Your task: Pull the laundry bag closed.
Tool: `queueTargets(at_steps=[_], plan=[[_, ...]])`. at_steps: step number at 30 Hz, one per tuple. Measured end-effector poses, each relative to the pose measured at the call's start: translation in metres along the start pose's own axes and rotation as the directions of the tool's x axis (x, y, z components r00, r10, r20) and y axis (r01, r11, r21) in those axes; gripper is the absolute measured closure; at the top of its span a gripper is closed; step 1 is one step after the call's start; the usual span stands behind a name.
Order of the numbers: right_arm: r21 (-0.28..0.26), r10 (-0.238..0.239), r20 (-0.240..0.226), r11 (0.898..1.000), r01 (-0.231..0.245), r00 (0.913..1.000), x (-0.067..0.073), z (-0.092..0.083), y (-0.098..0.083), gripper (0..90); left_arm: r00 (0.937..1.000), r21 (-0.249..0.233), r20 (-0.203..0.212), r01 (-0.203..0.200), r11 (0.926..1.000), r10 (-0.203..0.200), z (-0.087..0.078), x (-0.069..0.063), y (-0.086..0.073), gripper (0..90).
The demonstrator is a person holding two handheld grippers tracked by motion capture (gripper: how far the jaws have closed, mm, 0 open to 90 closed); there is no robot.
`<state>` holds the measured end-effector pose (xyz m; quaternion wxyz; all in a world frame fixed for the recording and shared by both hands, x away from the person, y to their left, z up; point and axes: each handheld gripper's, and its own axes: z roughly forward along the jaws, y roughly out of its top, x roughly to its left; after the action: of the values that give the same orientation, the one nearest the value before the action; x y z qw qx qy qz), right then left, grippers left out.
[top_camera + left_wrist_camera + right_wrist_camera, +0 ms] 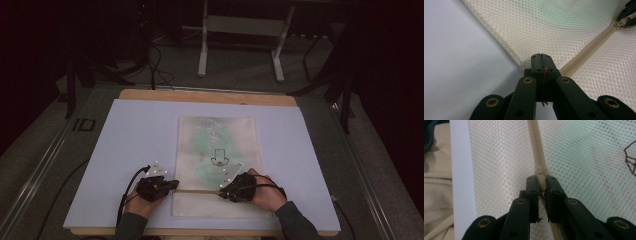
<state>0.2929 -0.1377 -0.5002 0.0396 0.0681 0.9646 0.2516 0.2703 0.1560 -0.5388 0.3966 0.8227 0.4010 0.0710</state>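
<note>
While the mesh bag (217, 160) lies flat near the middle of the pale board (130, 150), its zipper (535, 145) running left to right across its near end, the work looks barely begun. The left gripper (172, 184) is pressed shut on the bag's left edge at the zipper's end, pinning it. The right gripper (221, 192) pinches the zipper pull (540, 170) toward the right. Whether the track is open or closed I cannot tell; the whole slide toward the left seems left to do.
</note>
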Motion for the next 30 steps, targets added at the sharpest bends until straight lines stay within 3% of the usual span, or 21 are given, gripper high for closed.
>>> queueTargets(at_steps=[30], plan=[[-0.010,0.041,0.015,0.999,-0.041,0.9990,-0.003,-0.018,-0.024,82.4,1.0000,-0.002,0.002,0.005,1.0000,-0.005,0.000,0.000,0.000,89.5]])
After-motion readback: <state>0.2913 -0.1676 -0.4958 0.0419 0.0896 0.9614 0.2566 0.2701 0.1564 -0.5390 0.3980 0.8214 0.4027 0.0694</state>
